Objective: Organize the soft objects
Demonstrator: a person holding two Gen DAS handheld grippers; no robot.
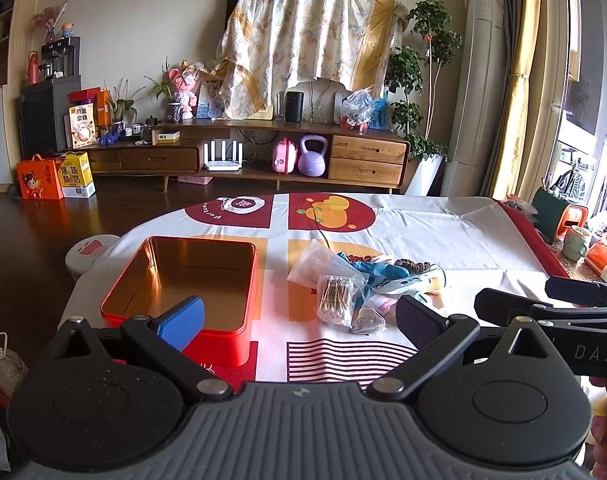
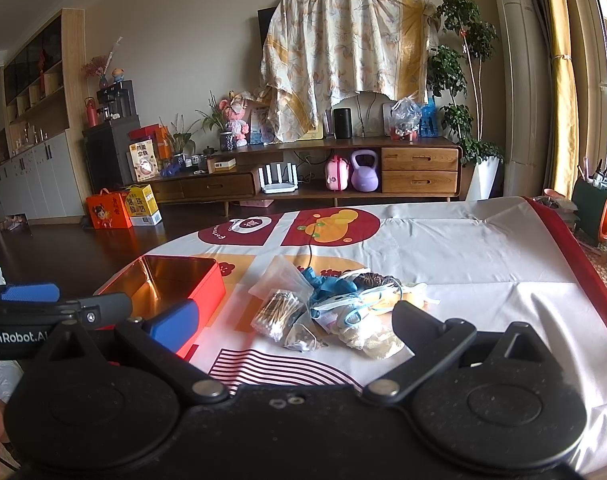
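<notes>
Nothing gripped yet: left gripper (image 1: 299,320) held low over the near edge of the table (image 1: 463,232), jaws wide apart and empty; right gripper (image 2: 287,322) likewise low and near, jaws wide apart and empty. Between them, a loose heap of soft things just right of the red tin box (image 1: 175,280), which sits open and apparently empty, gold inside.

In the heap: a bag of cotton swabs (image 1: 335,300) at the near left, a small clear packet (image 1: 368,320) just beside it, a clear plastic bag (image 1: 315,258) behind, a blue glove (image 1: 373,274) tangled in the middle, a face mask (image 2: 343,306) with blue ear loops, a dark scrunchie (image 2: 373,280) toward the back, and a cream lace piece (image 2: 377,340) nearest the right gripper.

Likely step: first pick from the heap, then into the tin.

Advice for doing it well:
- Start with an outer, separate item: the swab bag for the left side, the lace piece for the right. Less dragging of neighbours.
- Come down with jaws straddling the item, pinching cloth or film near its middle, not a stray corner.
- Watch the mask loops; probably snagged in the glove, so lift slowly and shake free before travelling.
- Avoid pinching the tablecloth (image 2: 483,248) along with thin fabric.
- Carry over the tin rim, not through it, and release low inside.
</notes>
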